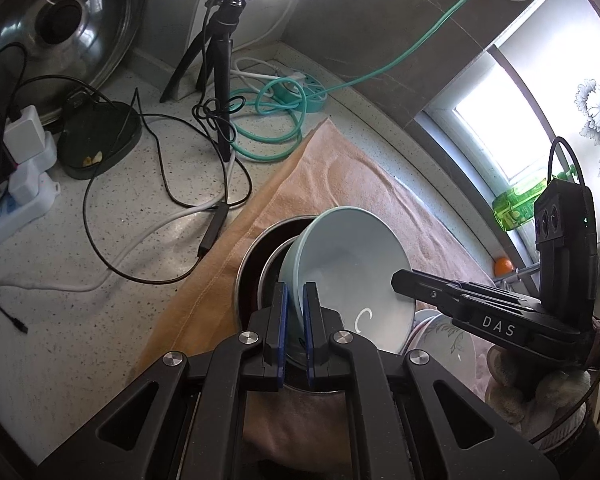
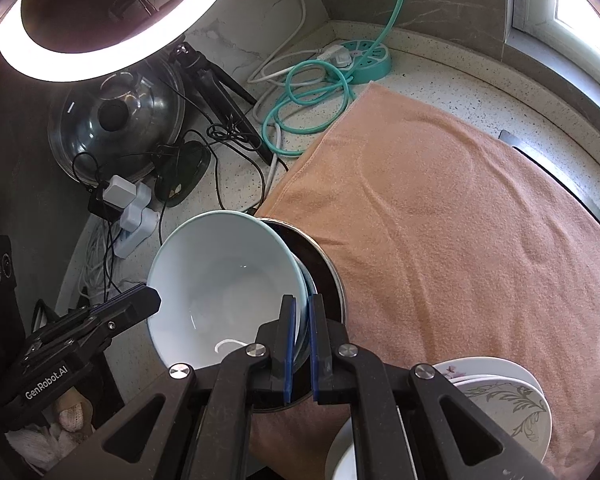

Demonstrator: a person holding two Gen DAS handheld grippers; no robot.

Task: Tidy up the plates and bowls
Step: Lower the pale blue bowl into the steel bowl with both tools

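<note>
Both tongs pinch blue bowl [image 1: 352, 264] rim; right view alone shows floral plates [image 2: 512, 404].

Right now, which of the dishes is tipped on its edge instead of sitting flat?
The plain pale blue bowl, tilted against the steel bowl, both grippers clamping its rim. The floral plates lie flat, stacked on the towel.

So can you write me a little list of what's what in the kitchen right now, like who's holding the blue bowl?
held thing: light blue bowl, tilted
left gripper: shut on the bowl's rim
right gripper: shut on the bowl's rim
under the bowl: steel bowl with dark inside
surface: orange towel on the speckled counter
nearby: flower-patterned plates
background: ring light, glass pot lid, teal cable
</note>
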